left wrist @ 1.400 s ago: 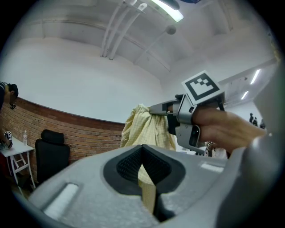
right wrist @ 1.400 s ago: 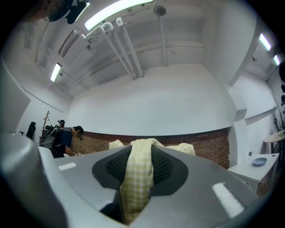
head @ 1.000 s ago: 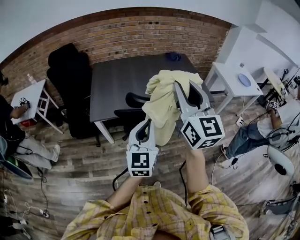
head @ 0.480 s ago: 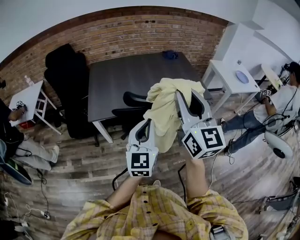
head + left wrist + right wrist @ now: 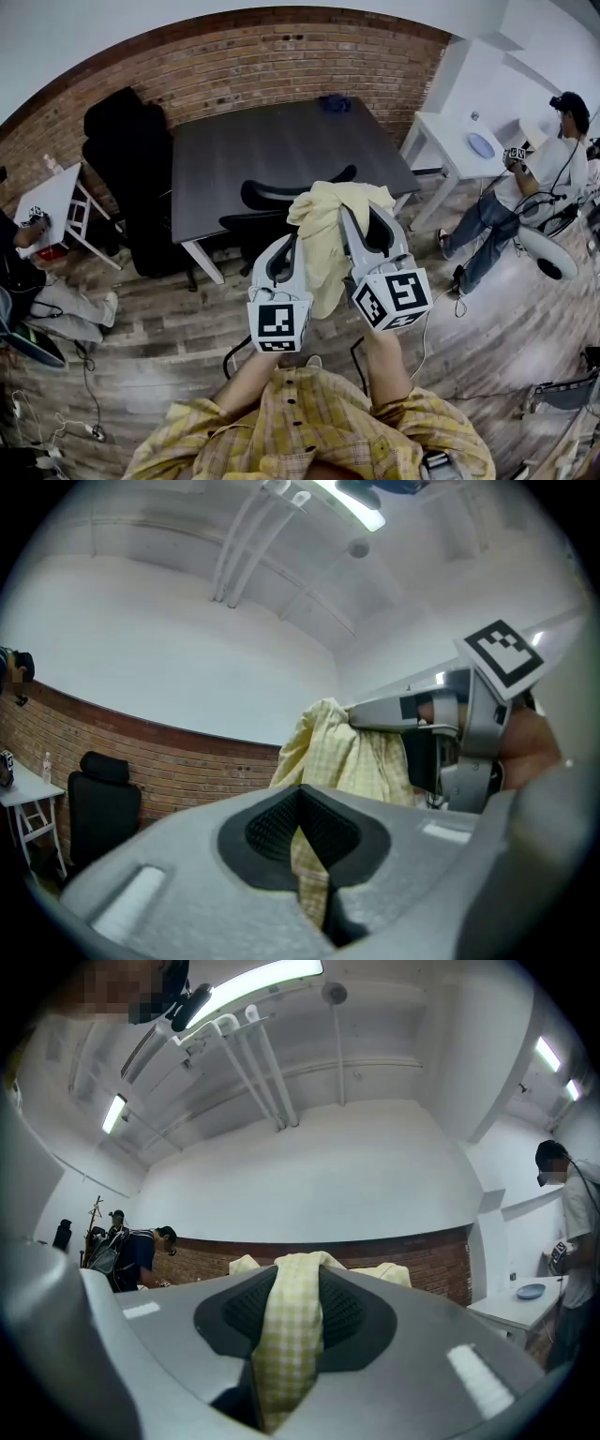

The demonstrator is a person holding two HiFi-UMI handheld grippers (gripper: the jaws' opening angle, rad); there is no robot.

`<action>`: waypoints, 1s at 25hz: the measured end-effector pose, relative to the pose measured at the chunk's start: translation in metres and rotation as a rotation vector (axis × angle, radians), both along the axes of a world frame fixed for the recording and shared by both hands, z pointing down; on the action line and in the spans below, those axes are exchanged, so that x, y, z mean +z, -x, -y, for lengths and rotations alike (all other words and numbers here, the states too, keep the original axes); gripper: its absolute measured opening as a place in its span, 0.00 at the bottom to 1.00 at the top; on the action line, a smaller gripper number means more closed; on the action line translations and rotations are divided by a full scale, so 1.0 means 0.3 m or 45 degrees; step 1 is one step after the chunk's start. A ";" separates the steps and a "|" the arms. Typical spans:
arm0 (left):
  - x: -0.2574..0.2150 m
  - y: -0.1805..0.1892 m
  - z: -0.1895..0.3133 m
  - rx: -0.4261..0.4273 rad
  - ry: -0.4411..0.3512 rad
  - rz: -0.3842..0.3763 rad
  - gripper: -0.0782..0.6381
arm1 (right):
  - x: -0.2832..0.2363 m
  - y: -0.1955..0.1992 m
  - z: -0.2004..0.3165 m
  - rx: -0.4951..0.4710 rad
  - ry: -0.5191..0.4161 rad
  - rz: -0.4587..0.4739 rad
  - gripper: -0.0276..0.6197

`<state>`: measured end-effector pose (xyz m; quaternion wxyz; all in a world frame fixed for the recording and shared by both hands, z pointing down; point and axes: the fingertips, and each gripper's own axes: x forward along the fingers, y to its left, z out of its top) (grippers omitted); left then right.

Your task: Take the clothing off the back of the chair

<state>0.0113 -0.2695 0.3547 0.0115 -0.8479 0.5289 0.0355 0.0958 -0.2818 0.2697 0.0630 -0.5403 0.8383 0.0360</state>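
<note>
A pale yellow checked garment (image 5: 323,234) hangs bunched in the air between my two grippers, above and in front of the black office chair (image 5: 272,211) at the table's near edge. My left gripper (image 5: 292,246) is shut on a fold of the cloth, and the garment (image 5: 309,855) runs down through its jaws in the left gripper view. My right gripper (image 5: 352,208) is shut on the upper part, where a band of garment (image 5: 292,1335) lies pinched between its pads. The chair's back shows bare beyond the cloth.
A dark grey table (image 5: 272,155) stands against the brick wall. A tall black chair (image 5: 127,155) is at its left. A white side table (image 5: 464,150) stands at right, with a person (image 5: 525,187) beside it. Another person sits at far left (image 5: 28,272). Cables lie on the wooden floor.
Both grippers still hold the garment. My right gripper has sunk with the cloth, which now hangs lower. The chair's back has come into view beyond it. The person at right has stood up.
</note>
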 end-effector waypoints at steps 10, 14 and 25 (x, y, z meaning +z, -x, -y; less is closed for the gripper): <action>0.006 -0.012 0.010 0.014 0.004 -0.005 0.11 | 0.104 0.020 -0.012 0.010 0.022 0.008 0.22; 0.010 -0.019 0.007 0.019 0.014 -0.008 0.11 | 0.130 0.018 -0.023 0.029 0.015 0.011 0.22; 0.035 -0.016 0.018 0.019 0.030 0.001 0.11 | 0.233 0.021 -0.032 0.073 0.032 0.030 0.23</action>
